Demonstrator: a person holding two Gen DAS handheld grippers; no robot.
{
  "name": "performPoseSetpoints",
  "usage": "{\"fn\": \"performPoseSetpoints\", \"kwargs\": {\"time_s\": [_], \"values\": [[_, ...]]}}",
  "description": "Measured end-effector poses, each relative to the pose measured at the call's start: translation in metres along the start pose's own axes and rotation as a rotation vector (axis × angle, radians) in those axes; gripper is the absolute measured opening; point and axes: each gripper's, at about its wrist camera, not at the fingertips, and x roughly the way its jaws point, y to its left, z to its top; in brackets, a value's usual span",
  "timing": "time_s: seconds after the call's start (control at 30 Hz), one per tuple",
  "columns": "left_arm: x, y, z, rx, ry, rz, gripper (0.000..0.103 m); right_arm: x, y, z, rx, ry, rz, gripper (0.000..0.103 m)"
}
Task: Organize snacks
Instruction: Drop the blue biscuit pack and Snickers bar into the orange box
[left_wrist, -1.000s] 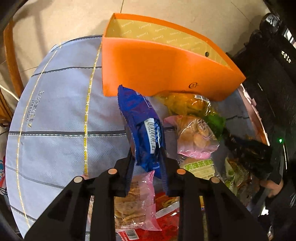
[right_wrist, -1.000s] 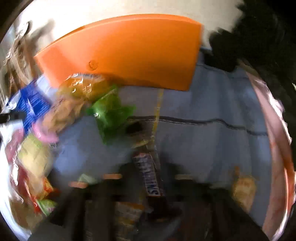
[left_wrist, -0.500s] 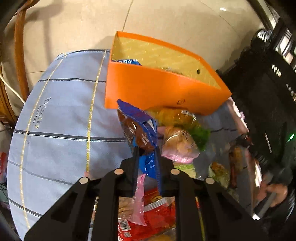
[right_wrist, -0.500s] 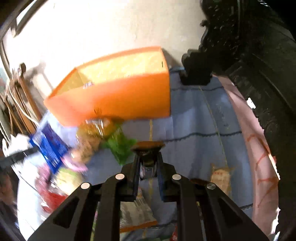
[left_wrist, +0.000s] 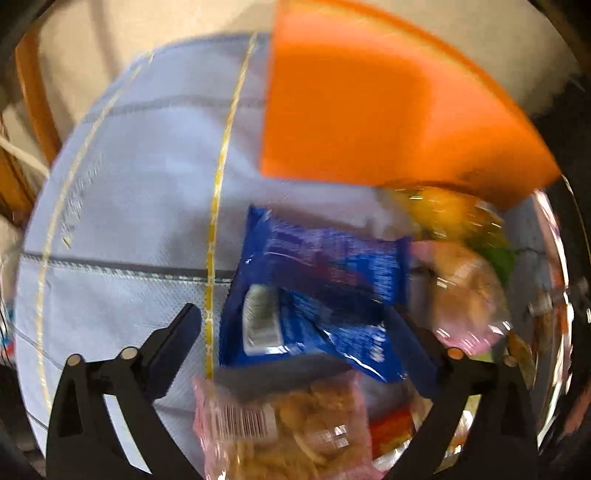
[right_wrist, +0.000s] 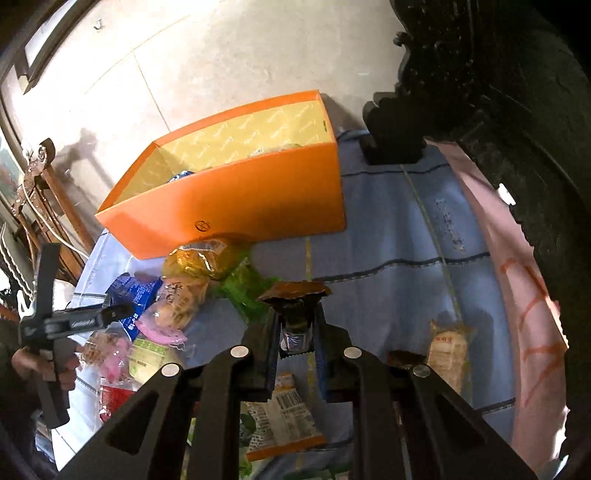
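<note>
Tiled floor behind, blue-grey tablecloth (right_wrist: 388, 236) with yellow stripes on round table. Orange box (right_wrist: 236, 206) at far side, open top, some packets inside. Left gripper (left_wrist: 306, 332) spread wide, nothing gripped; blue cookie packs (left_wrist: 314, 295) lying between the fingers on the cloth, long axis roughly crosswise, view blurred. Pink cracker bag (left_wrist: 280, 424) just below, pink bun pack (left_wrist: 469, 295) to the right. Right gripper (right_wrist: 297, 328) nearly closed, clamped on brown chocolate bar (right_wrist: 295, 295), long axis along the fingers, crimped end pointing toward the box, held above cloth. Green packet (right_wrist: 243, 288) just beyond.
</note>
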Motion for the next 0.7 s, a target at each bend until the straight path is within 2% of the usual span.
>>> {"fn": "performPoseSetpoints", "kwargs": {"time_s": [0.07,0.1,0.13,0.17,0.23,0.27,0.33,0.43,0.5,0.6,0.7], "values": [[0.000,0.000,0.004,-0.011,-0.052,-0.003,0.098,0.001,-0.004,-0.002,0.011,0.004,0.003,0.016],[0.002,-0.001,0.005,-0.008,-0.058,-0.005,0.092,0.002,-0.006,-0.004,0.019,0.010,0.004,0.016],[0.003,-0.007,0.004,0.023,-0.082,0.019,0.067,0.003,-0.006,-0.004,0.022,0.014,0.002,0.016],[0.000,-0.016,0.002,0.071,-0.096,0.001,0.045,0.004,-0.007,-0.005,0.027,0.016,0.000,0.016],[-0.007,-0.029,-0.001,0.125,-0.099,-0.034,0.032,0.004,-0.009,-0.007,0.037,0.020,0.005,0.016],[-0.010,-0.034,-0.002,0.153,-0.107,-0.061,0.030,0.004,-0.010,-0.007,0.042,0.022,0.009,0.016],[-0.013,-0.043,-0.004,0.188,-0.112,-0.059,0.029,0.001,-0.009,-0.006,0.045,0.017,0.016,0.016],[-0.024,-0.048,-0.006,0.176,-0.139,-0.081,0.027,-0.010,-0.002,0.001,0.026,-0.013,0.032,0.016],[-0.041,-0.049,-0.005,0.164,-0.174,-0.093,0.026,-0.021,0.005,0.011,0.014,-0.046,0.053,0.016],[-0.086,-0.056,0.001,0.183,-0.269,-0.106,0.026,-0.034,0.016,0.031,-0.007,-0.097,0.080,0.016],[-0.119,-0.057,0.020,0.193,-0.339,-0.080,0.026,-0.043,0.032,0.066,-0.039,-0.152,0.095,0.016]]}}
